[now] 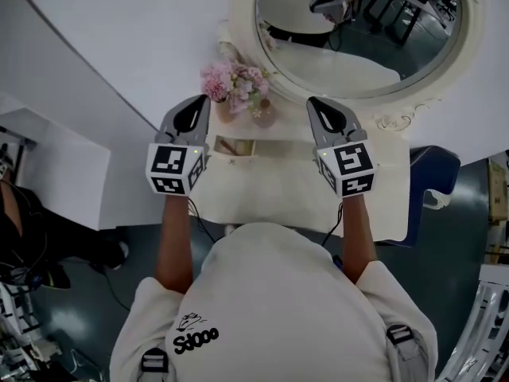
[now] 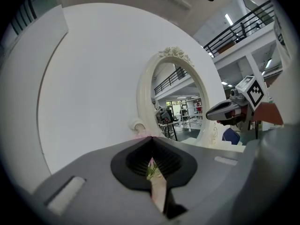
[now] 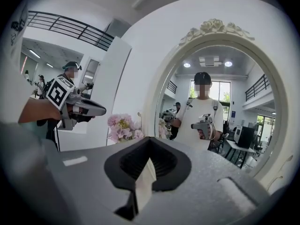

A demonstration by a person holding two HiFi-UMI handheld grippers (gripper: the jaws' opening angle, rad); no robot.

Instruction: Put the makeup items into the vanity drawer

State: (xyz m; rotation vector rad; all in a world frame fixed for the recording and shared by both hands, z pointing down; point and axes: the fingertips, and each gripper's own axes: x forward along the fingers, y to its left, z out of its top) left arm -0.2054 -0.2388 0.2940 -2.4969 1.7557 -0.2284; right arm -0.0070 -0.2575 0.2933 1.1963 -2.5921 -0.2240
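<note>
The cream desk (image 1: 270,189) is carrying a bunch of pink flowers (image 1: 235,80) in a small vase (image 1: 263,115) near its back edge, with an oval, cream-framed mirror (image 1: 395,121) standing right behind them against the white wall.

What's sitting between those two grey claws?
Pink flowers stand between the left gripper and the right gripper. The head view shows this best.

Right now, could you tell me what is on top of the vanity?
Pink flowers in vases stand beside the oval mirror, with what looks like a small tray before them. The left tongs, right tongs and the person's body cover parts; no makeup shows.
</note>
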